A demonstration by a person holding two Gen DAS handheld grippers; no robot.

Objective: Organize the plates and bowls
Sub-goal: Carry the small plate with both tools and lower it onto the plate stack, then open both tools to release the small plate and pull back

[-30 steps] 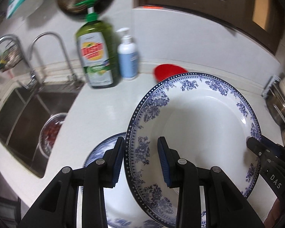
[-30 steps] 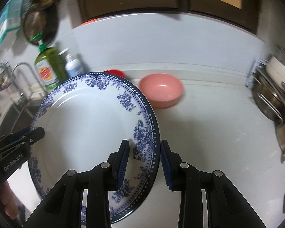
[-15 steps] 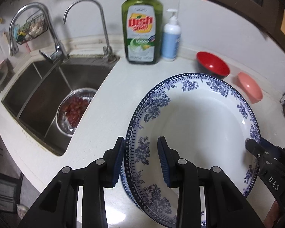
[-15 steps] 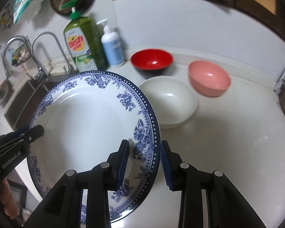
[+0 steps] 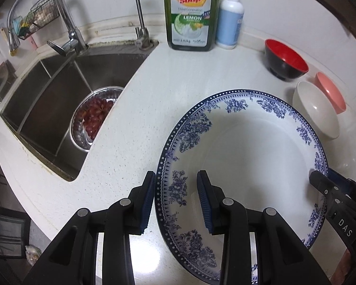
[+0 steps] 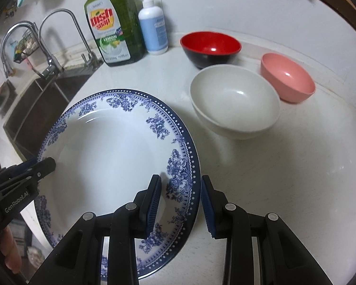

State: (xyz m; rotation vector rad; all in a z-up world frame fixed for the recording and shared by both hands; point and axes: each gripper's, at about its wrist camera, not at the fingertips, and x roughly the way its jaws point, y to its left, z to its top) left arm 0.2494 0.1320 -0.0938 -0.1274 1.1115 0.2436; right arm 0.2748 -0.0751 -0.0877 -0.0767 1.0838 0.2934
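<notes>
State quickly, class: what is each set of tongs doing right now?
Left tongs: closed on the blue-patterned plate, gripping its left rim.
Right tongs: closed on the same plate, gripping its right rim.

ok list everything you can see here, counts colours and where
plate: 1, white with blue floral rim, held over the counter by both grippers
bowls: 3, red-and-black, white, pink, grouped on the counter right of the plate
dish soap bottle: 1, green, by the wall
pump bottle: 1, white and blue, beside the soap
sink: 1, steel, left, with two taps
metal bowl: 1, holding red fruit, in the sink
counter: 1, white
left gripper: black, blue pads, jaws astride the plate's left rim
right gripper: same, on the right rim
</notes>
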